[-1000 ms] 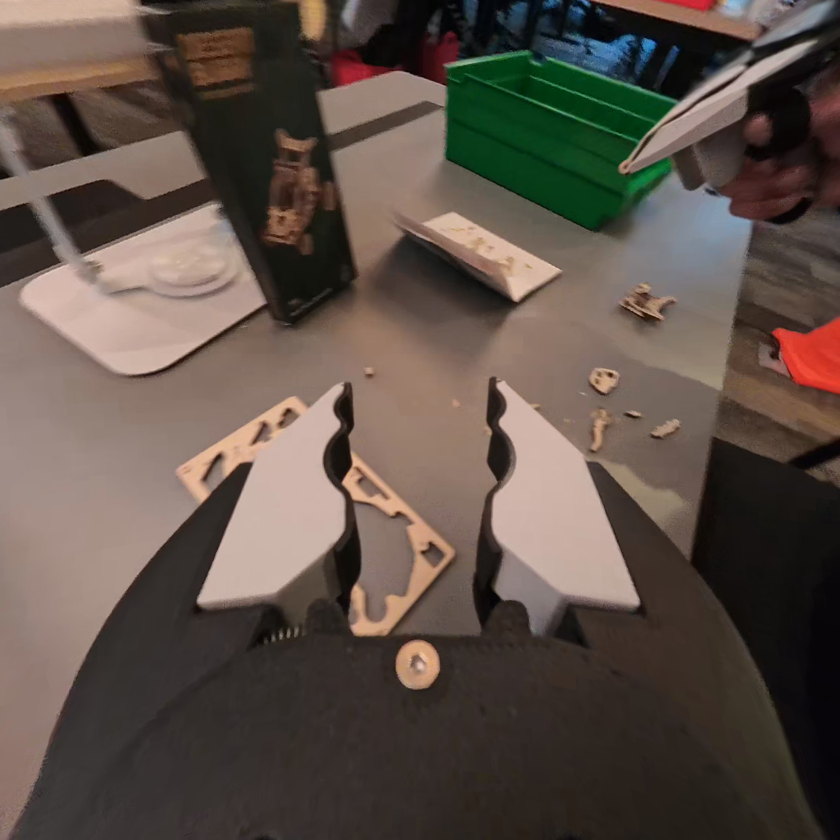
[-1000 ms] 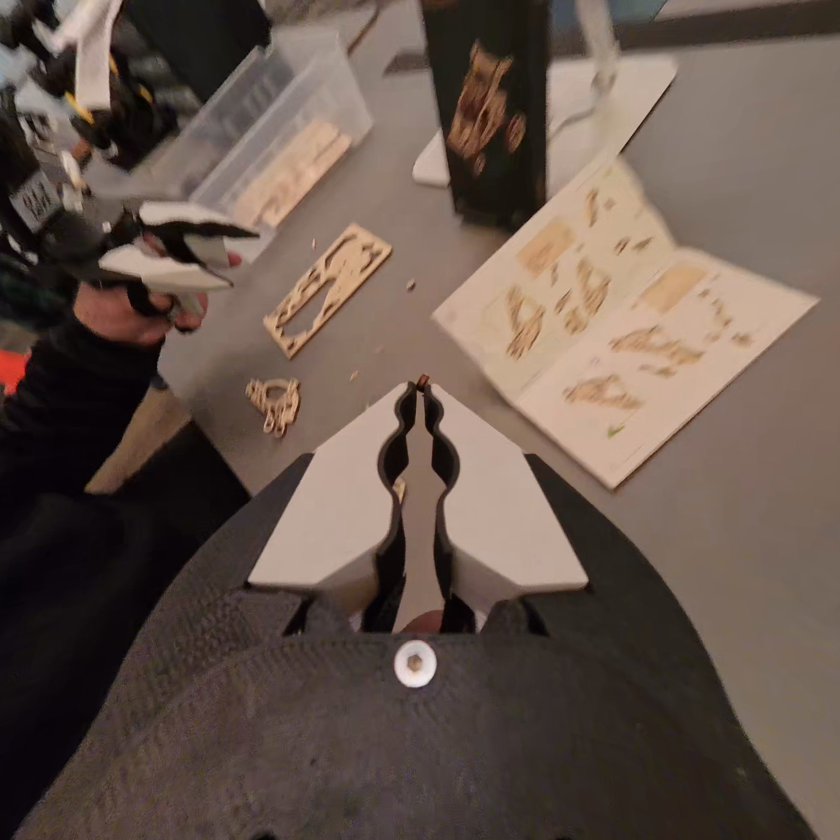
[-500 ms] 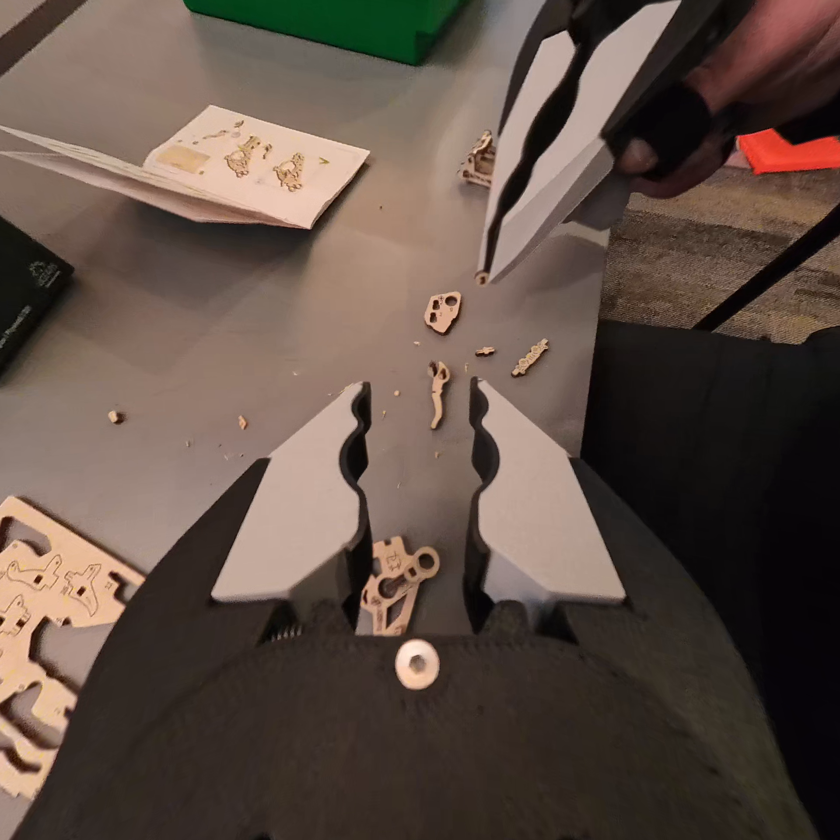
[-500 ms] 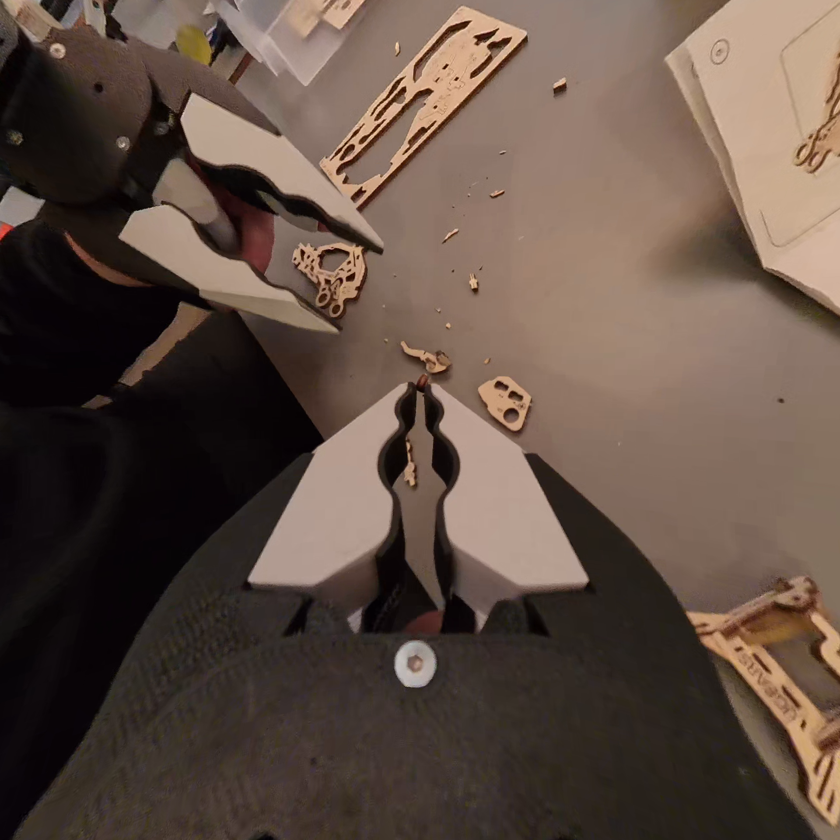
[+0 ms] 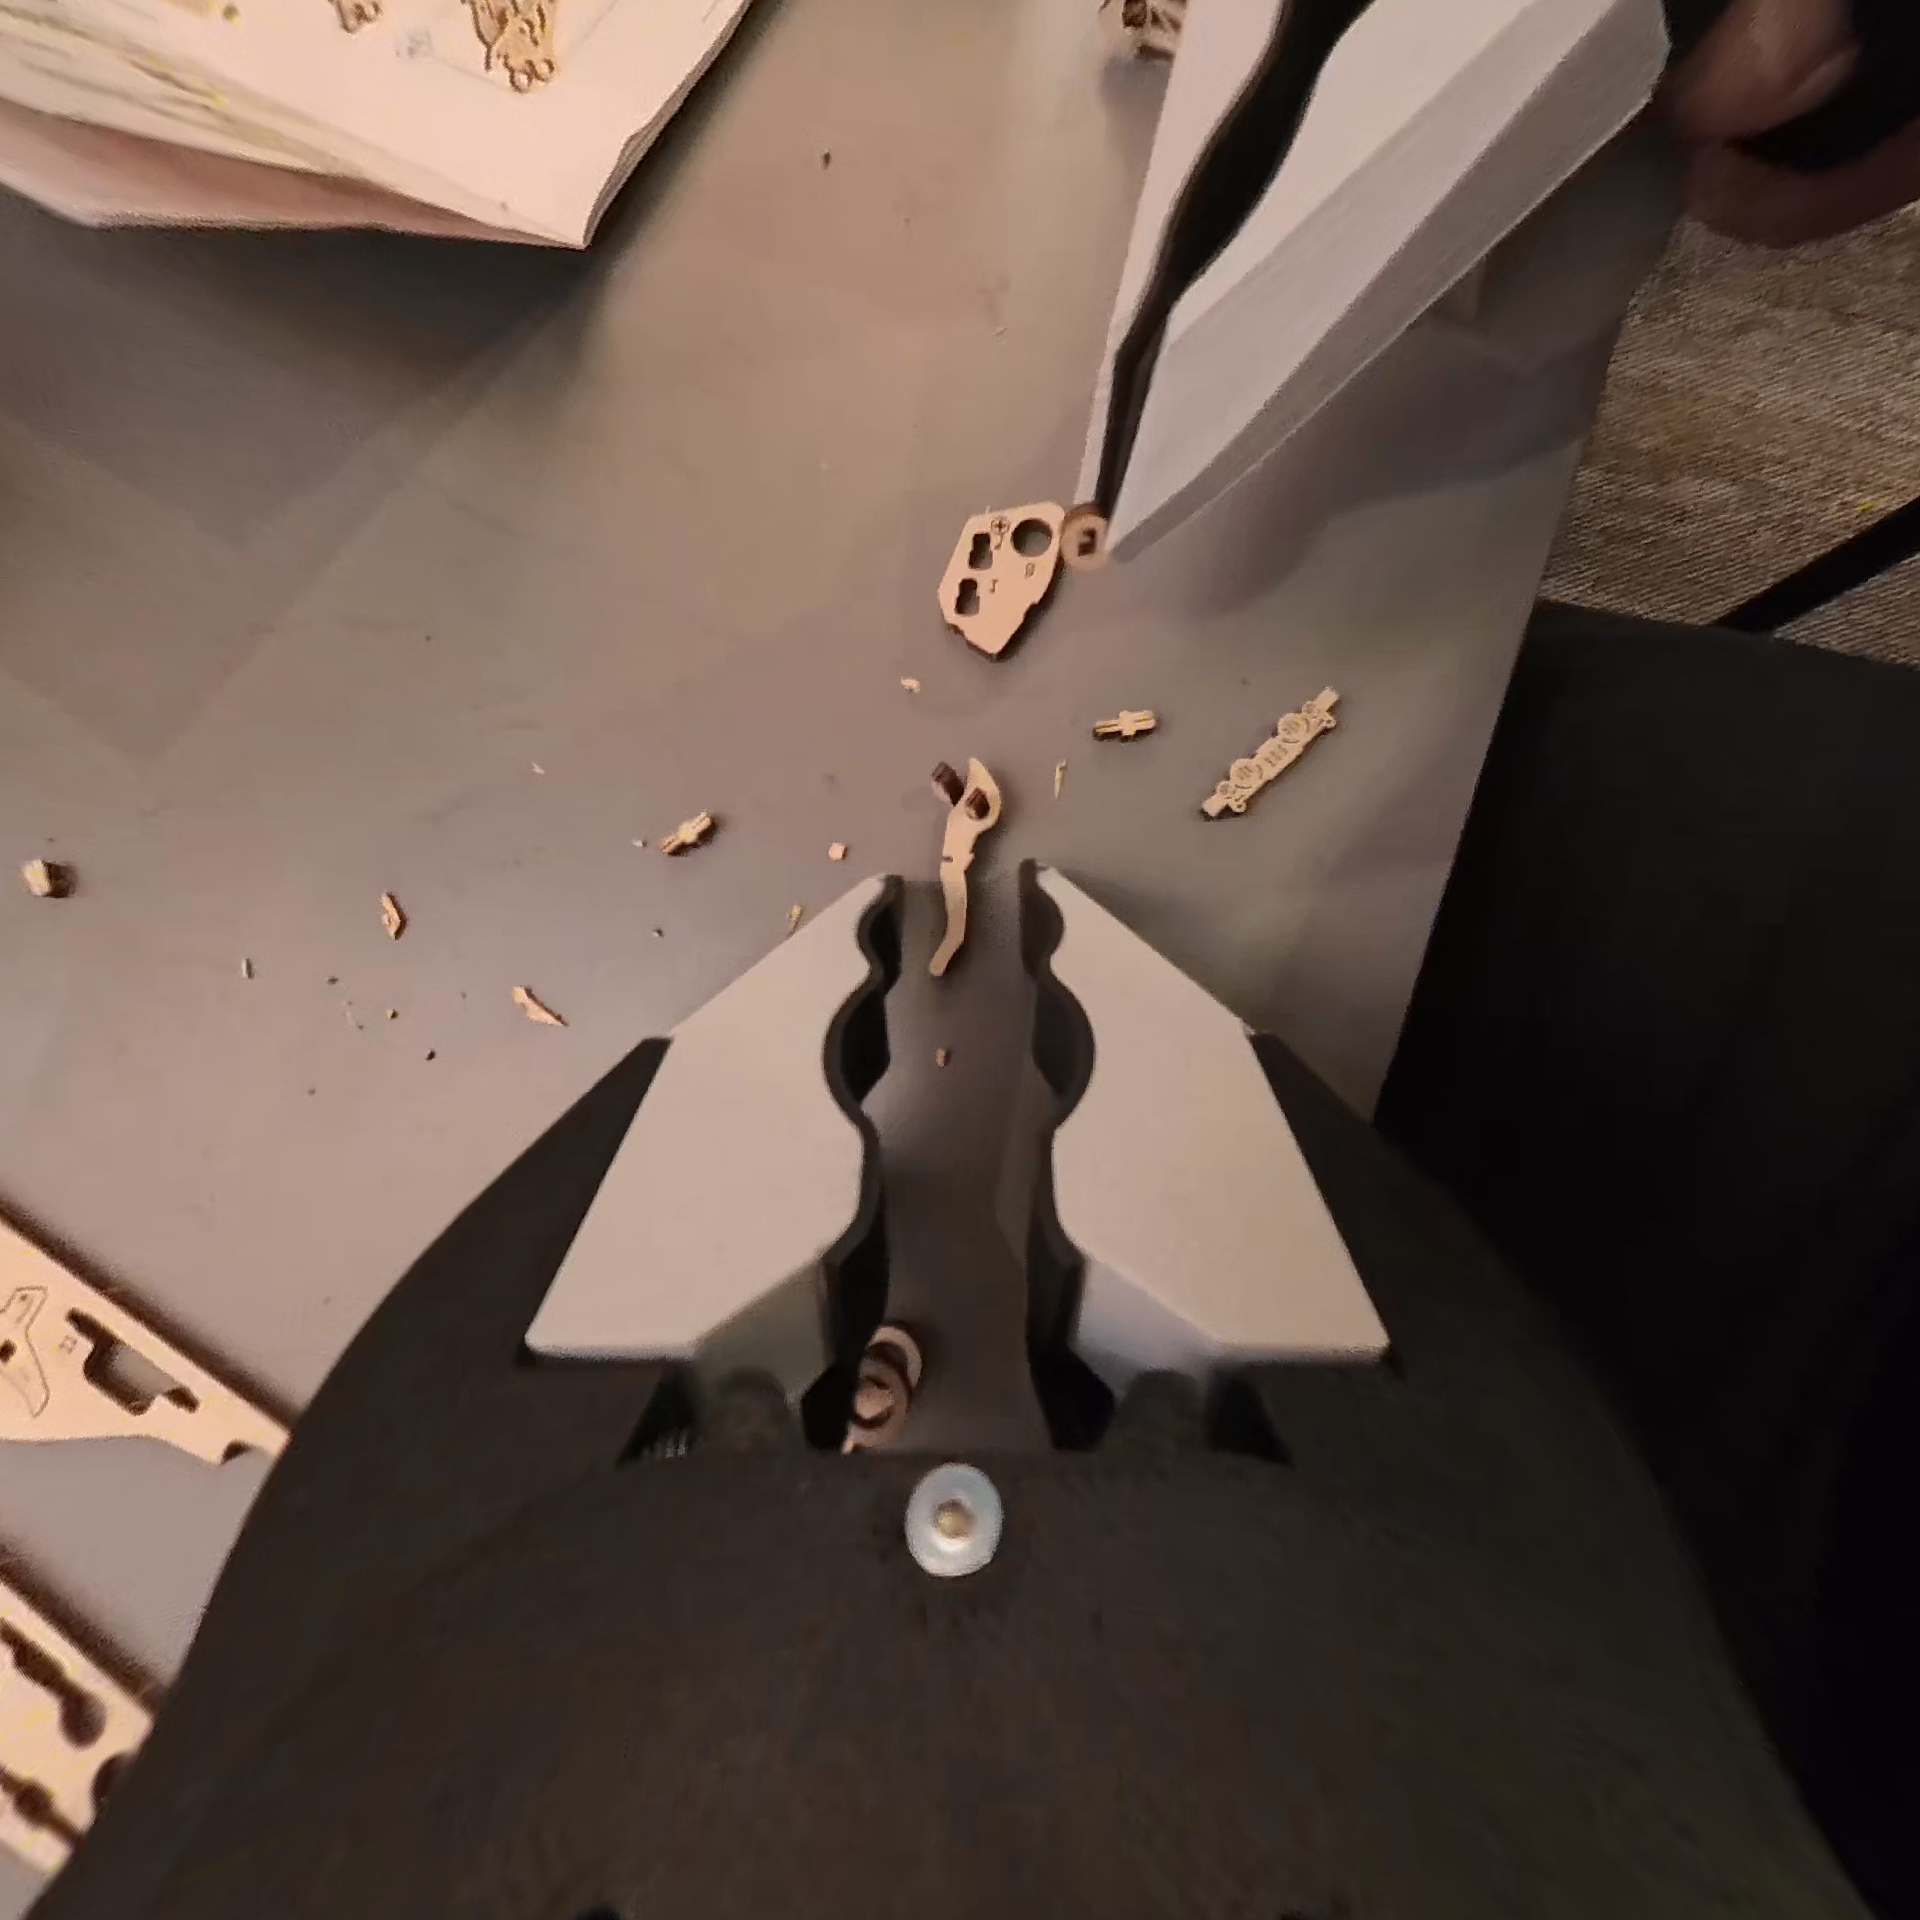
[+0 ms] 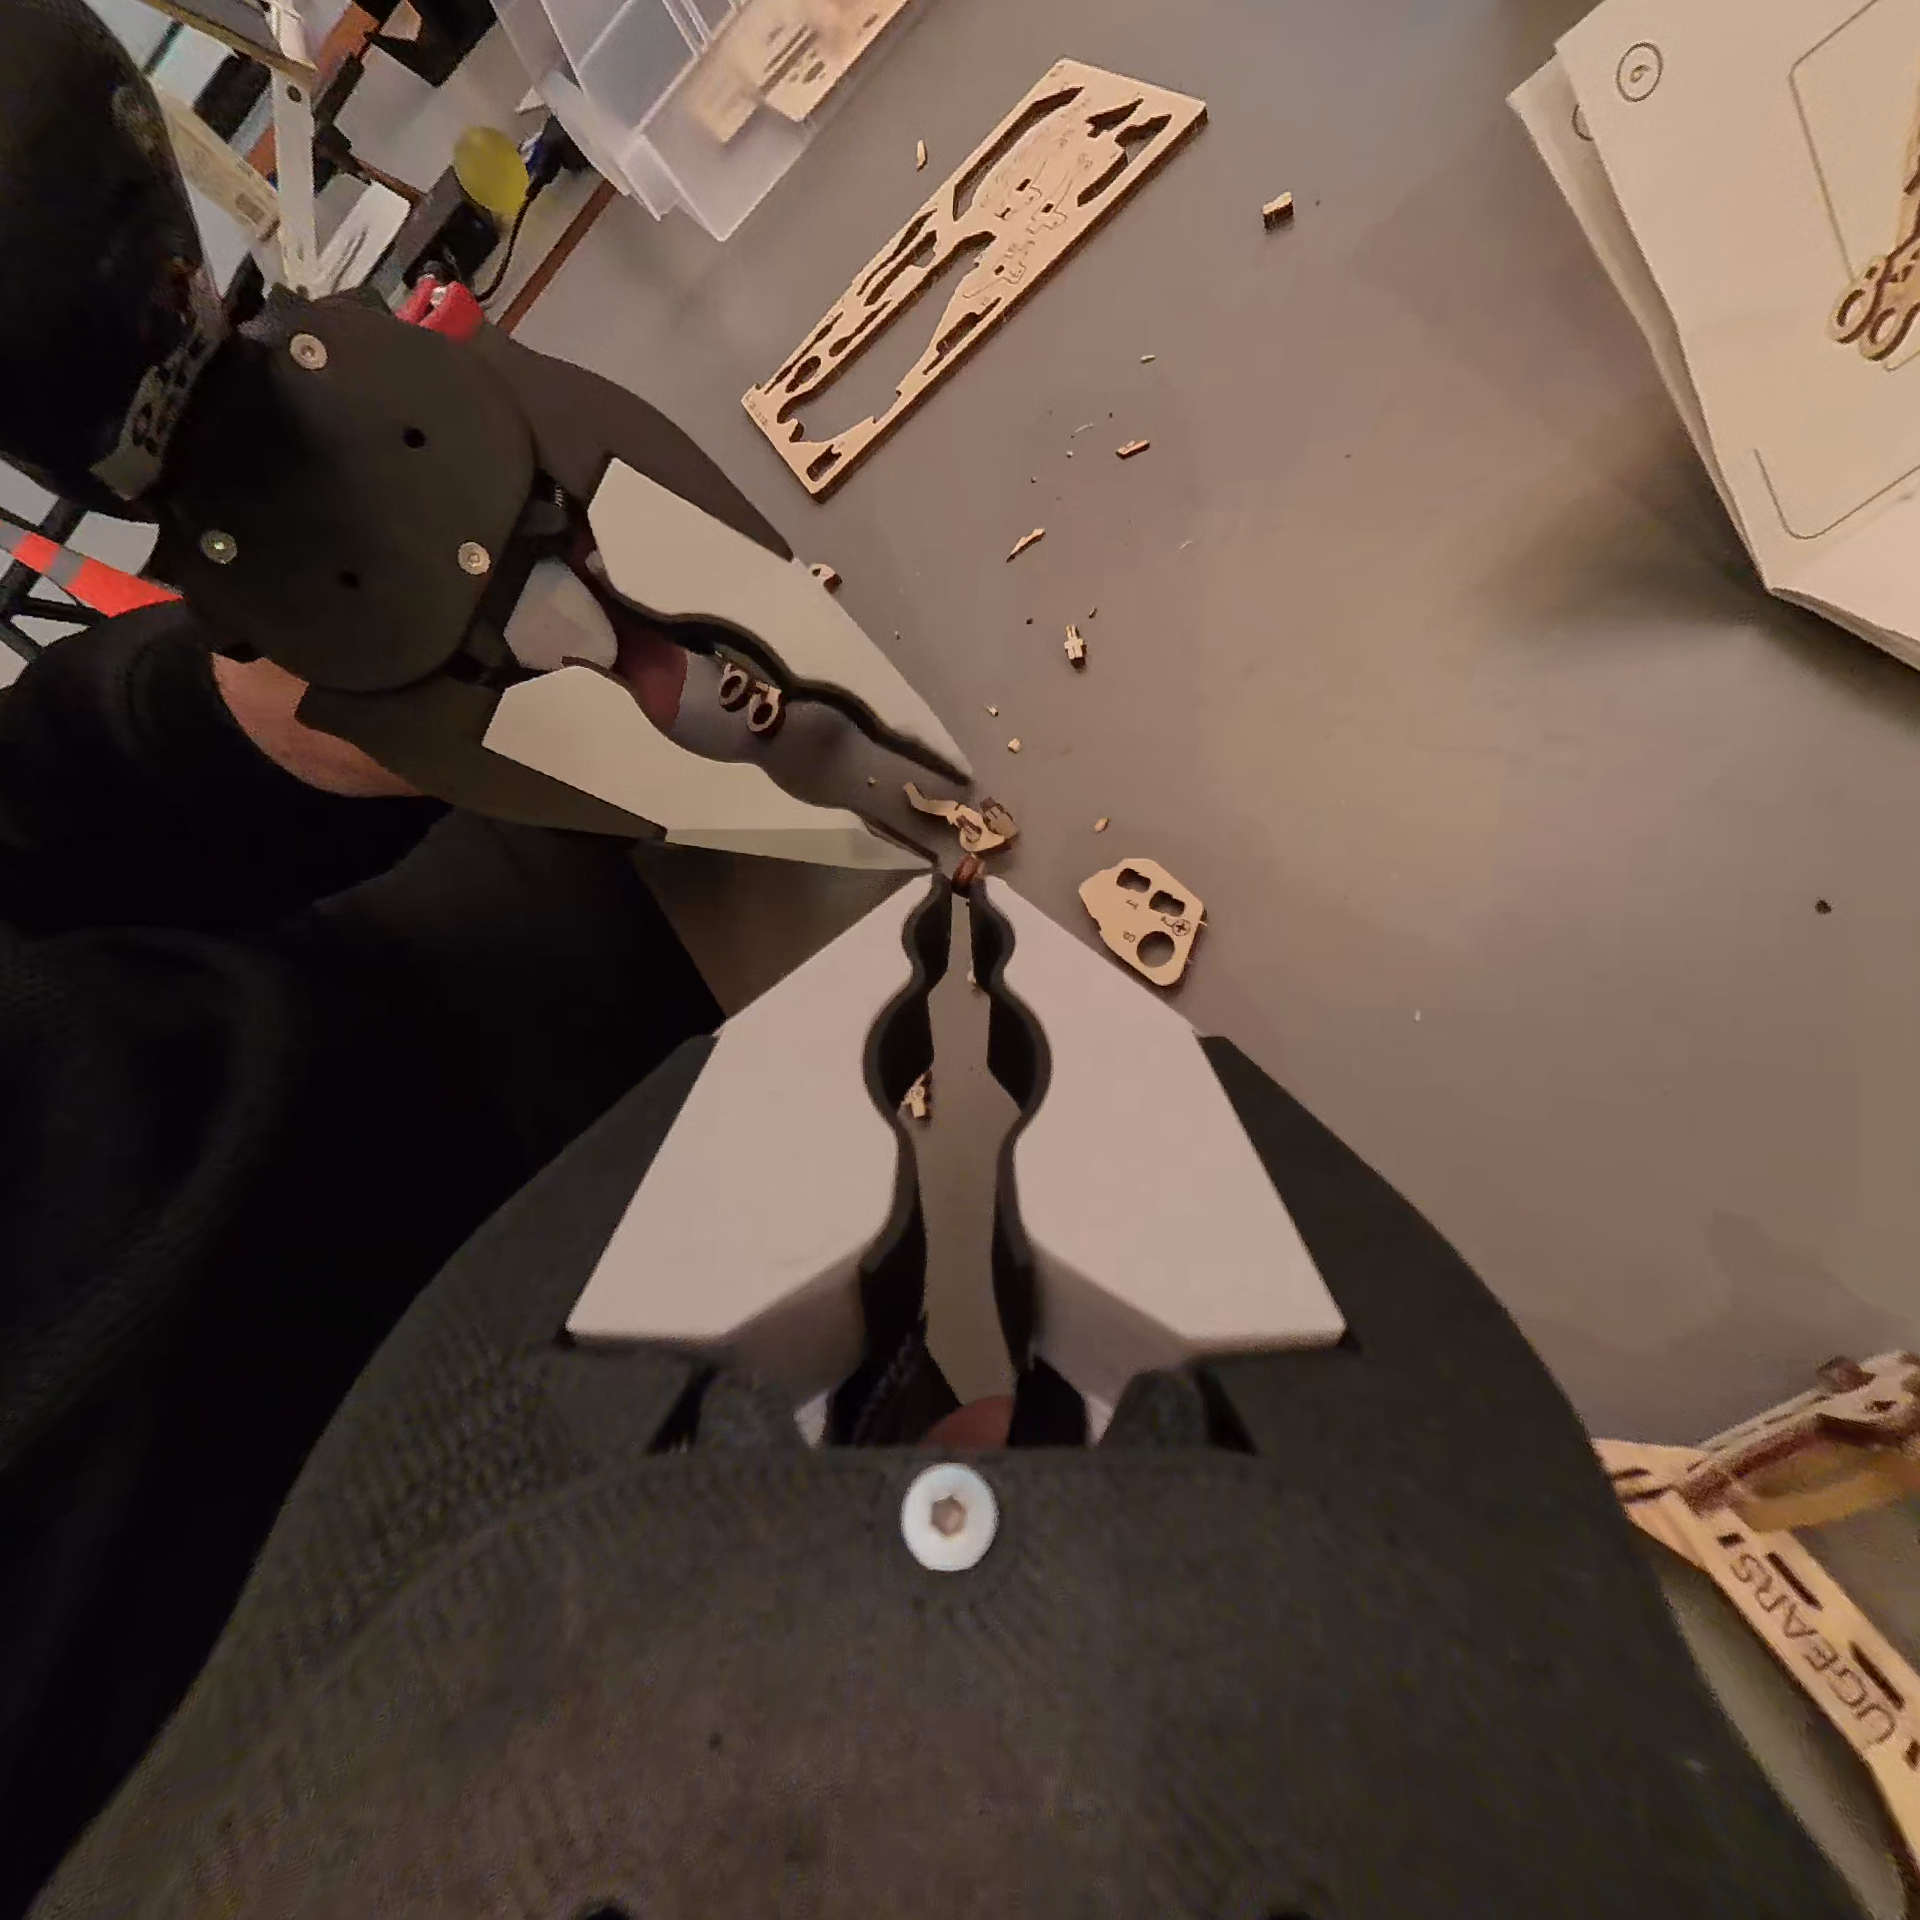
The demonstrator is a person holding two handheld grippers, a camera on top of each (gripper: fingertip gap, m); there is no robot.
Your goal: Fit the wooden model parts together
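My left gripper hangs low over the grey table, jaws partly closed. A thin curved wooden lever lies on the table between its fingertips, with a gap to each pad, so nothing is gripped. The right wrist view shows this gripper and the lever the same way. My right gripper is shut on a small round wooden disc. The left wrist view shows that disc at the right gripper's tip, touching a flat wooden plate with holes.
A small cross piece, a decorated bar and wood chips lie nearby. An open booklet is at the far left. A cut-out wooden sheet and a part-built model also lie on the table. The table edge is to the right. Left tips to right tips: about 6 cm. The decorated bar is about 5 cm from both grippers' fingertips.
My left gripper moved forward and down until the lever lay between its fingertips, and its jaws narrowed. My right gripper, still shut on the disc, came down beside the holed plate.
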